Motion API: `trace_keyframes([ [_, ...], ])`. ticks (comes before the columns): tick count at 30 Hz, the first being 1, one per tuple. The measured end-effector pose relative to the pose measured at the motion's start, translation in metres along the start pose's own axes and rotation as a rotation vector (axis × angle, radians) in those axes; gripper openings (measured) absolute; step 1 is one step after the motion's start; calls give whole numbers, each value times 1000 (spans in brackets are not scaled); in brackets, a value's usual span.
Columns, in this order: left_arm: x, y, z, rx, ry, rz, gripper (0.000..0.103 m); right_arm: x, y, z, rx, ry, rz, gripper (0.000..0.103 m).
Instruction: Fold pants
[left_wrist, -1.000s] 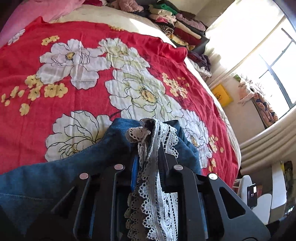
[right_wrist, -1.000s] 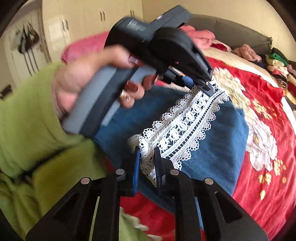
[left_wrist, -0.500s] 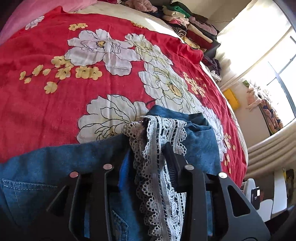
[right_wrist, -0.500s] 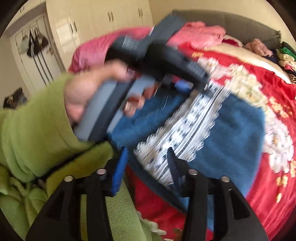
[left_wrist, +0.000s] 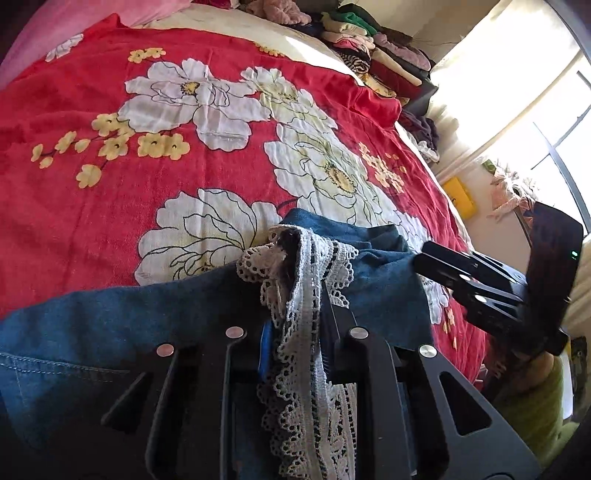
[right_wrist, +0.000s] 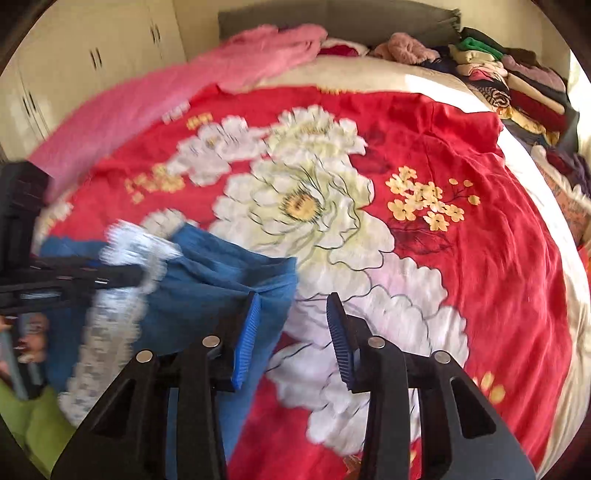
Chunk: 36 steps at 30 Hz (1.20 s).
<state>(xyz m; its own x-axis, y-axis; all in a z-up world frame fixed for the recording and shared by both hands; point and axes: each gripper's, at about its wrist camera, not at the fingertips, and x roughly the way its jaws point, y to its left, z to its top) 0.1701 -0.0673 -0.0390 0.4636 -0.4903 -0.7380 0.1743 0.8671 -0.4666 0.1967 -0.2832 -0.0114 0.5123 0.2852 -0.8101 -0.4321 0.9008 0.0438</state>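
The blue denim pants (left_wrist: 110, 332) with a white lace trim (left_wrist: 303, 295) lie on the red floral bedspread (left_wrist: 110, 129). My left gripper (left_wrist: 295, 332) is shut on the lace-trimmed edge of the pants. My right gripper (right_wrist: 291, 325) is open and empty, its blue pads (right_wrist: 245, 339) beside the denim edge (right_wrist: 221, 273). It also shows at the right of the left wrist view (left_wrist: 480, 288). The left gripper shows at the left of the right wrist view (right_wrist: 74, 280), blurred, still on the lace (right_wrist: 122, 288).
Stacks of folded clothes (right_wrist: 517, 81) line the far right edge of the bed. A pink blanket (right_wrist: 166, 92) lies at the bed's head. Cupboards (right_wrist: 74, 66) stand far left. A bright window (left_wrist: 554, 129) is at right.
My right gripper has opened, let go of the lace edge and swung right over the bedspread. The left gripper keeps its hold on the pants.
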Motion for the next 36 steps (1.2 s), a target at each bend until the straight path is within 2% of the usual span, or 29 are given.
trace_keyframes([
  [4, 3, 0, 0, 7, 5, 22, 14, 35, -7, 17, 25, 16, -35, 31],
  [7, 5, 3, 0, 2, 7, 25, 15, 45, -10, 25, 17, 7, -102, 25],
  [9, 5, 6, 0, -2, 5, 24, 17, 45, -17, 28, 37, 9, -113, 25],
  [13, -3, 11, 0, -12, -14, 18, 22, 5, -19, 24, 83, -86, -21, 28],
  [15, -7, 14, 2, -18, -19, 13, 25, -22, -11, 12, 75, -136, 18, 42],
  [17, -14, 16, 3, -33, -26, -7, 34, -46, 0, -4, 43, -172, 51, 48],
  [18, -16, 16, 3, -33, -26, -11, 39, -54, 7, -12, 25, -182, 65, 50],
  [20, -17, 18, 4, -39, -23, -11, 42, -69, 26, -34, -27, -194, 113, 51],
  [22, -10, 19, 5, -53, -5, -21, 51, -78, 48, -58, -89, -173, 173, 52],
  [24, -1, 18, 5, -67, 10, -28, 51, -80, 68, -75, -137, -151, 211, 52],
  [25, 3, 18, 5, -68, 12, -16, 50, -78, 77, -83, -160, -134, 233, 52],
  [26, 6, 16, 5, -64, 8, 5, 43, -75, 88, -90, -180, -111, 246, 52],
  [27, 7, 14, 4, -51, 10, 15, 14, -70, 94, -95, -185, -90, 249, 52],
  [28, 7, 11, 4, -42, 15, 19, 10, -63, 100, -100, -185, -59, 263, 52],
  [31, -8, 2, 4, -4, -19, 31, 10, -43, 120, -110, -188, 17, 314, 53],
  [34, -18, 0, 6, 29, -38, 69, 10, -38, 138, -111, -214, 20, 338, 53],
  [36, -11, 4, 7, 32, -24, 91, 12, -34, 145, -110, -225, 28, 335, 54],
])
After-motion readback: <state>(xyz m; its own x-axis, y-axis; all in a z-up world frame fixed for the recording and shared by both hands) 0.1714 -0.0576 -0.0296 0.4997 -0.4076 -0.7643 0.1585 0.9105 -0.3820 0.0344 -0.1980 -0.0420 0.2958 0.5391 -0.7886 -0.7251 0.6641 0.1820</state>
